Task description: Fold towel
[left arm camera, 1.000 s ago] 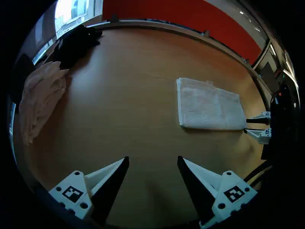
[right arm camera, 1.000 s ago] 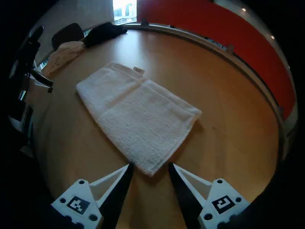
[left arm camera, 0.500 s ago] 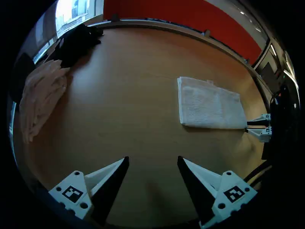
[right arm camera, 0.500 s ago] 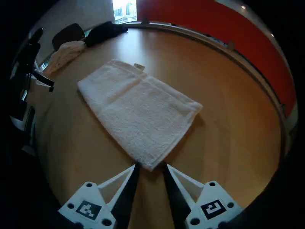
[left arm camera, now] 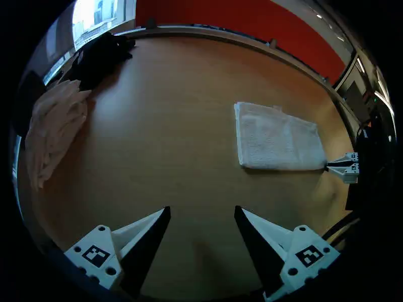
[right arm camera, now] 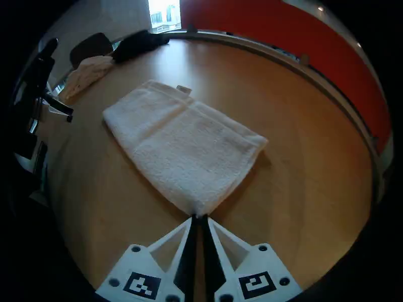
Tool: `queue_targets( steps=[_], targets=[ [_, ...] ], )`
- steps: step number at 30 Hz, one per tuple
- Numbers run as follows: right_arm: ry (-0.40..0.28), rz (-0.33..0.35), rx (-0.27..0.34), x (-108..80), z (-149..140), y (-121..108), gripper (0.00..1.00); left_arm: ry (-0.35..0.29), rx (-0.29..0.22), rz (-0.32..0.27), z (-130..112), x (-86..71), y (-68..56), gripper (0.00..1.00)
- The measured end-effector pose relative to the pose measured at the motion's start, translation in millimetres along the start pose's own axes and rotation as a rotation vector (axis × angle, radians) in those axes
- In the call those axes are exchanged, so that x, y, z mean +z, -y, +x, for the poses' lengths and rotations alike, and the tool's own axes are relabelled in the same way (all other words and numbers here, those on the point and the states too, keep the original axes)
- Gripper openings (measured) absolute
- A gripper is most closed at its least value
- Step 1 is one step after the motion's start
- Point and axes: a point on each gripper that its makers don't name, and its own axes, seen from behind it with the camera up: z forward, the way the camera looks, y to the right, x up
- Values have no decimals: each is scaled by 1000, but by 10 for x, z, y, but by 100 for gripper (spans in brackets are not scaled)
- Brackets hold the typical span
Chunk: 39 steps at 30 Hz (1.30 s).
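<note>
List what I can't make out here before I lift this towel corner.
How much of the towel corner sits between the right gripper fingers: right gripper view, the fingertips cover it.
The towel's lower layers: both views, the top layer hides them.
Pale cloth: left gripper view, cut off at the picture's edge.
Dark heap beyond it: both views, too dark to identify.

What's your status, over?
Right hand-held gripper shut on towel corner. Left hand-held gripper open above table. Towel folded, flat. Pale cloth, dark cloth far off.
</note>
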Motion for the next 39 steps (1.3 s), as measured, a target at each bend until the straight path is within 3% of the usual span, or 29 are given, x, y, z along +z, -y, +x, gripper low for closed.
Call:
queue_targets(
  steps=[12, 27, 39],
  targets=[
    [-31, -16, -18, -111, 197, -3, 4, -1, 2, -3, 25, 6, -22, 94],
    [-130, -46, -59, -479, 754, -56, 4, -10, 1, -8, 62, -13, -38, 94],
    [-166, -74, -97, -666, 988, -95, 4, -17, 1, -12, 82, -23, -40, 94]
  ],
)
